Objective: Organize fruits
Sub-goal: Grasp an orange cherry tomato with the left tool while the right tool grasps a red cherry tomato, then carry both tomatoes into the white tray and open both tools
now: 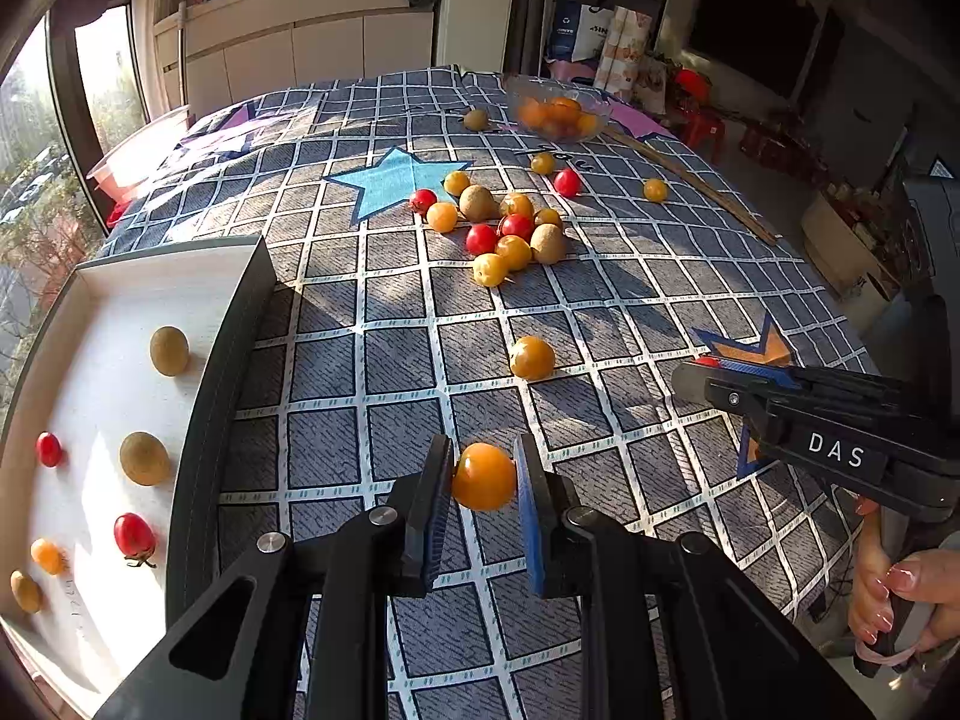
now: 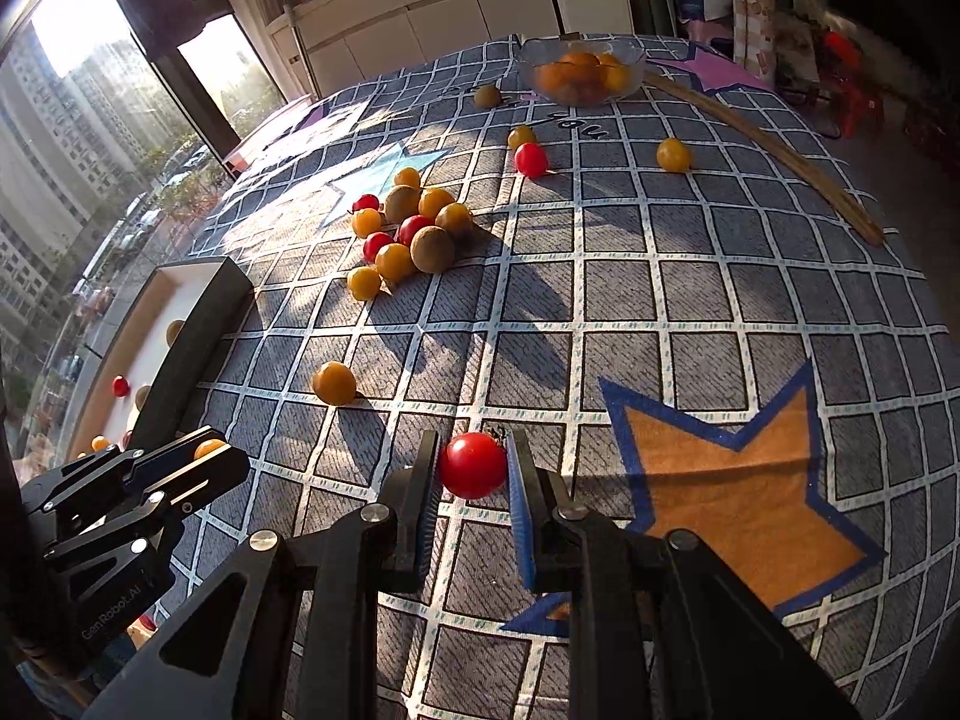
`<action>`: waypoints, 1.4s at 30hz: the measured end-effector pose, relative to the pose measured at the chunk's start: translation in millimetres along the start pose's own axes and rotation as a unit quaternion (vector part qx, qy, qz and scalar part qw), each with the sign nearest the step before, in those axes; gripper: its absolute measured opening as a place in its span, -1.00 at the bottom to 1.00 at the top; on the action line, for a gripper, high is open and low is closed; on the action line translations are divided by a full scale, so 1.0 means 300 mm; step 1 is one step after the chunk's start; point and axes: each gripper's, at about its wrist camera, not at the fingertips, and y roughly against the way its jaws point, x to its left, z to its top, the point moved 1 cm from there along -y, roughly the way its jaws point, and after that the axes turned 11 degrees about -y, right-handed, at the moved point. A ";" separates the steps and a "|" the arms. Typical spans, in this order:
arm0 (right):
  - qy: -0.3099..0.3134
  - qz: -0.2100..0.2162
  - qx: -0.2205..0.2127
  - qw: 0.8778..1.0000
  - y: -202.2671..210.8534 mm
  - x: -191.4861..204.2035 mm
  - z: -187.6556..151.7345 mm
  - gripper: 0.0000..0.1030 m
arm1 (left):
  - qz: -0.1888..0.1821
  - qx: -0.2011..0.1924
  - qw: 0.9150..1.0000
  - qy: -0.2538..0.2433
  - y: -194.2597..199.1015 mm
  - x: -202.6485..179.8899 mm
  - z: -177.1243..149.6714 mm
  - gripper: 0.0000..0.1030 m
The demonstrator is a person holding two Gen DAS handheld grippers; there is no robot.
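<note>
My left tool (image 1: 483, 476) is clamped on a round orange cherry tomato (image 1: 483, 477), held above the grey checked cloth of the surface (image 1: 600, 300), just right of the white tray with dark rim (image 1: 219, 360). My right tool (image 2: 471, 465) is clamped on a round red cherry tomato (image 2: 473, 465), further right of that tray, beside the orange star print (image 2: 738, 480). The heap of mixed loose fruits (image 1: 501, 225) lies beyond the tray; more fruits rest inside it.

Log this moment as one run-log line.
left gripper: shut on orange tomato | right gripper: shut on red tomato | tray: partly filled
</note>
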 end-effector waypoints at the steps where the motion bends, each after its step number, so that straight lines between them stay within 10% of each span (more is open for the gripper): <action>1: 0.000 0.001 0.001 1.000 0.006 0.005 -0.007 -0.56 | 0.001 -0.003 1.000 0.001 0.015 0.005 -0.005 -0.57; 22: 0.073 0.031 0.015 0.997 0.044 0.351 -0.089 -0.56 | 0.077 -0.039 0.995 0.058 0.294 0.321 -0.214 -0.57; 42: 0.155 0.056 0.068 0.984 -0.190 0.842 -0.080 -0.56 | 0.099 0.004 0.988 0.119 0.219 0.558 -0.380 -0.57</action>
